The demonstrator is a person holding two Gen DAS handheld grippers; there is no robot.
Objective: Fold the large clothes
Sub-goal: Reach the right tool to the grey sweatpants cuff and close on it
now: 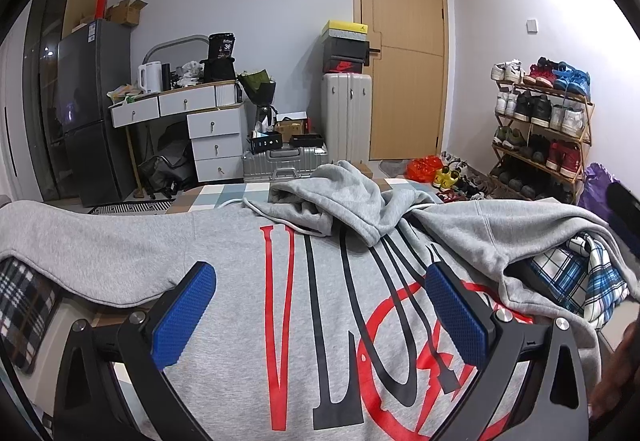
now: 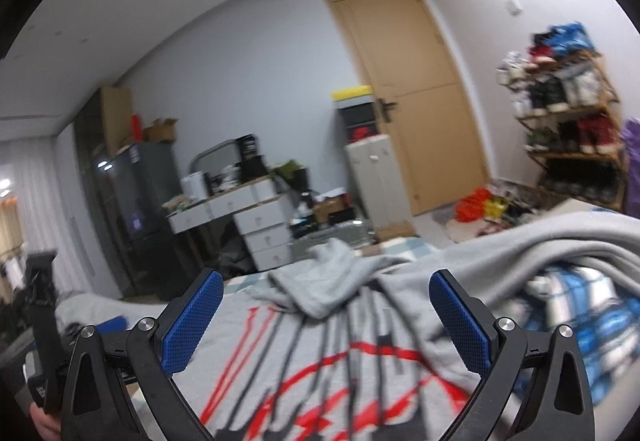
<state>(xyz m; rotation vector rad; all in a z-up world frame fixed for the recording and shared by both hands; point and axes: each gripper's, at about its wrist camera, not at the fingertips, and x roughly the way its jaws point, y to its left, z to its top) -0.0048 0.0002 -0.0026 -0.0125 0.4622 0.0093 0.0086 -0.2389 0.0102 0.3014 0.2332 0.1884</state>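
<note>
A grey hoodie (image 1: pixel 224 253) with red and black lettering lies spread on the bed, its hood (image 1: pixel 340 193) bunched at the far end. One sleeve (image 1: pixel 520 233) is folded across on the right. My left gripper (image 1: pixel 320 281) hovers open just above the printed chest, nothing between its blue pads (image 1: pixel 184 317). In the blurred right wrist view the same hoodie (image 2: pixel 320 353) lies below my right gripper (image 2: pixel 326 297), which is also open and empty. The left gripper's black handle (image 2: pixel 40 305) shows at that view's left edge.
Plaid blue-and-white bedding (image 1: pixel 580 281) pokes out under the right sleeve, and dark plaid cloth (image 1: pixel 24 301) lies at the left. Beyond the bed stand a fridge (image 1: pixel 92 109), a cluttered white desk (image 1: pixel 192 109), suitcases (image 1: pixel 346 117), a wooden door (image 1: pixel 404 49) and a shoe rack (image 1: pixel 544 129).
</note>
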